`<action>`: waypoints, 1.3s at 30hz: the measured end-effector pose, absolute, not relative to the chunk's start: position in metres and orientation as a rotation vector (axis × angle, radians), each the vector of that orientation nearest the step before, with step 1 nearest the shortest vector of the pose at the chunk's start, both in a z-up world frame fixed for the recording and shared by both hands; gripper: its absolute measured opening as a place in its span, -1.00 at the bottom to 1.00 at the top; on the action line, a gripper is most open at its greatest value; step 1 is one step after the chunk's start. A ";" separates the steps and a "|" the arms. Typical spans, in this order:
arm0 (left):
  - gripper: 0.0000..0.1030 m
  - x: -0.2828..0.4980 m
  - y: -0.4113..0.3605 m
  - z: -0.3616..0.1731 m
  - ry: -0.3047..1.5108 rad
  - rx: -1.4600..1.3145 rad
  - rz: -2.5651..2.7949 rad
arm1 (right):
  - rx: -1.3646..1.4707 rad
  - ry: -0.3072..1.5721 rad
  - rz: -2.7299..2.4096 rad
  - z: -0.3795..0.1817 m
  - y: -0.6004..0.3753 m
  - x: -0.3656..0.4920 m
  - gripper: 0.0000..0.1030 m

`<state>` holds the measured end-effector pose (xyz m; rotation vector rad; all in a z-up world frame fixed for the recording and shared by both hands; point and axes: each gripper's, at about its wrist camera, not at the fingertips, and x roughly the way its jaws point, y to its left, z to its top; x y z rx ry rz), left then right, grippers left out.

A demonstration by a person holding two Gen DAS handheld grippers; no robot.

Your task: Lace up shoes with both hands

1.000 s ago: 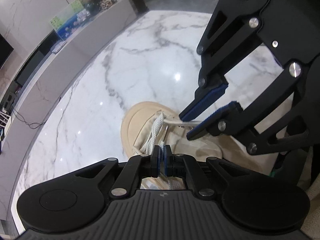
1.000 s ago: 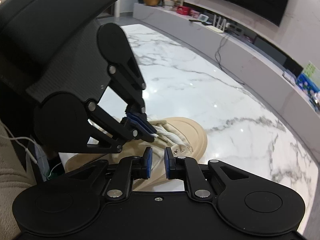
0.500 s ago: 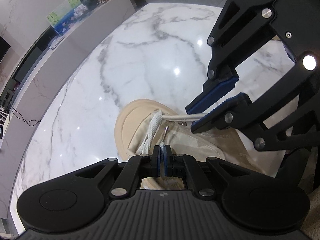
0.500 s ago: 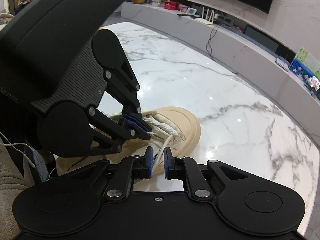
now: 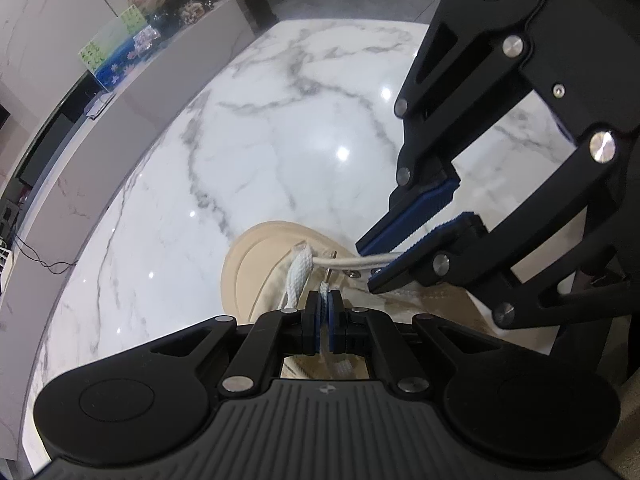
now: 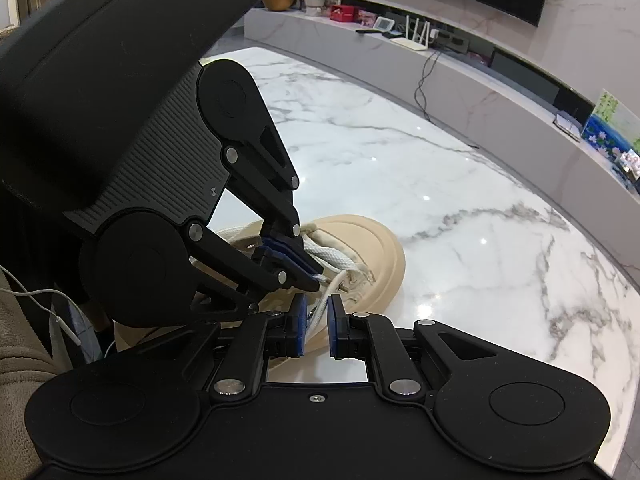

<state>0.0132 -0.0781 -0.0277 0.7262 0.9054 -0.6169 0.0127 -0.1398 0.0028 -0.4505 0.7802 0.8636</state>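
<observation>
A beige shoe (image 5: 256, 264) (image 6: 372, 248) lies on the white marble table (image 5: 248, 152) with its toe pointing away. A white lace (image 5: 298, 276) (image 6: 332, 258) runs through its front eyelets. My left gripper (image 5: 323, 304) (image 6: 310, 276) is shut on a lace strand just above the tongue. My right gripper (image 6: 317, 312) (image 5: 370, 262) is open, its blue pads on either side of the other lace strand (image 5: 356, 261), which runs taut between them at the shoe's right side.
A long grey marble console (image 6: 460, 76) with a router, boxes and cables runs along the far wall under a TV. A colourful box (image 5: 116, 52) stands on it. A beige sleeve (image 6: 20, 360) and a white cable are at the near left.
The right gripper has come down closer around the lace strand, which now lies between its pads. The left gripper stays shut on its strand.
</observation>
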 end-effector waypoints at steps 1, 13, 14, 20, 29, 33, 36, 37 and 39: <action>-0.95 0.014 -0.078 -0.028 0.903 0.729 -0.618 | -0.452 0.780 0.864 0.003 -0.139 0.013 -0.82; -0.95 0.015 -0.083 -0.028 0.873 0.780 -0.653 | -0.576 0.741 0.909 0.019 -0.150 0.021 -0.81; -0.94 0.015 -0.083 -0.028 0.868 0.785 -0.657 | -0.607 0.741 0.918 0.016 -0.148 0.022 -0.81; -0.94 0.017 -0.085 -0.029 0.851 0.803 -0.675 | -0.785 0.732 1.015 -0.004 -0.133 0.024 -0.81; -0.93 0.020 -0.086 -0.033 0.829 0.822 -0.699 | -0.907 0.698 1.065 -0.023 -0.123 0.027 -0.81; -0.93 0.021 -0.085 -0.035 0.819 0.828 -0.703 | -0.909 0.694 1.081 -0.028 -0.122 0.029 -0.97; -0.92 0.021 -0.083 -0.035 0.811 0.823 -0.702 | -0.908 0.690 1.079 -0.030 -0.122 0.027 -0.98; -0.88 0.021 -0.082 -0.035 0.809 0.820 -0.702 | -0.903 0.693 1.074 -0.030 -0.121 0.028 -0.98; -0.76 0.020 -0.079 -0.031 0.804 0.805 -0.700 | -0.894 0.700 1.068 -0.029 -0.121 0.027 -0.98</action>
